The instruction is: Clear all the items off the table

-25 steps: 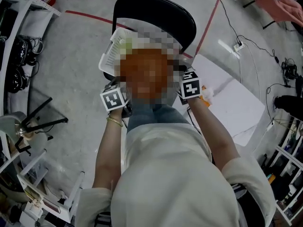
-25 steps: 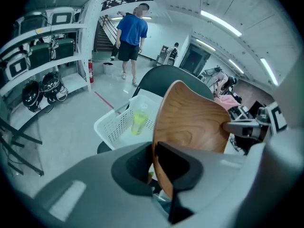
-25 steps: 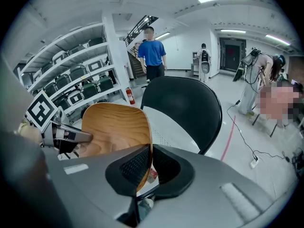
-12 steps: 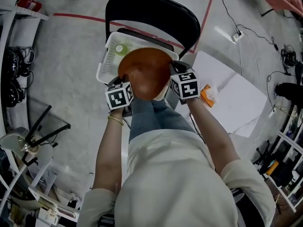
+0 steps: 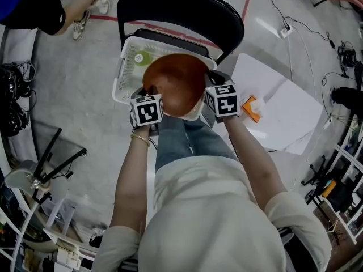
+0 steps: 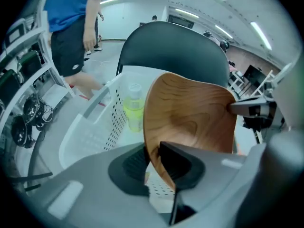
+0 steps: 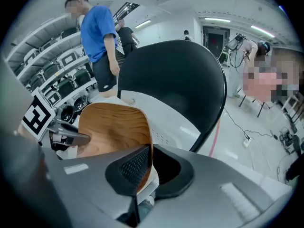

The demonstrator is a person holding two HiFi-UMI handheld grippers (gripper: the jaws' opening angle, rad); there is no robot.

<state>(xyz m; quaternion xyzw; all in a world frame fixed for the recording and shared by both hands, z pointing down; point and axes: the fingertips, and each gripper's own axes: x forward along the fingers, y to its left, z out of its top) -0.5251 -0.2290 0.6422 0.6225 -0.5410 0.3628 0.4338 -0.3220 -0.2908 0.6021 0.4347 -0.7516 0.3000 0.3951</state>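
Observation:
A brown wooden bowl point(image 5: 174, 83) hangs on edge over a white perforated basket point(image 5: 127, 67) that stands on a black chair point(image 5: 181, 10). My right gripper point(image 5: 205, 89) is shut on the bowl's right rim point(image 7: 111, 127), and the pads point(image 7: 130, 167) pinch it. My left gripper point(image 5: 150, 94) is at the left rim. Its jaws point(image 6: 154, 165) have just been opening: the rim point(image 6: 190, 118) still lies between them, with a gap beside the left pad. A green bottle point(image 6: 134, 110) lies in the basket.
A white table point(image 5: 278, 112) stands to the right with an orange item point(image 5: 249, 107) near its edge. A person in a blue shirt point(image 6: 71, 27) stands beyond the chair's left side. Racks and cables line the left wall point(image 5: 17, 95).
Both grippers have come down with the bowl towards the basket. A person has come into the head view at the top left.

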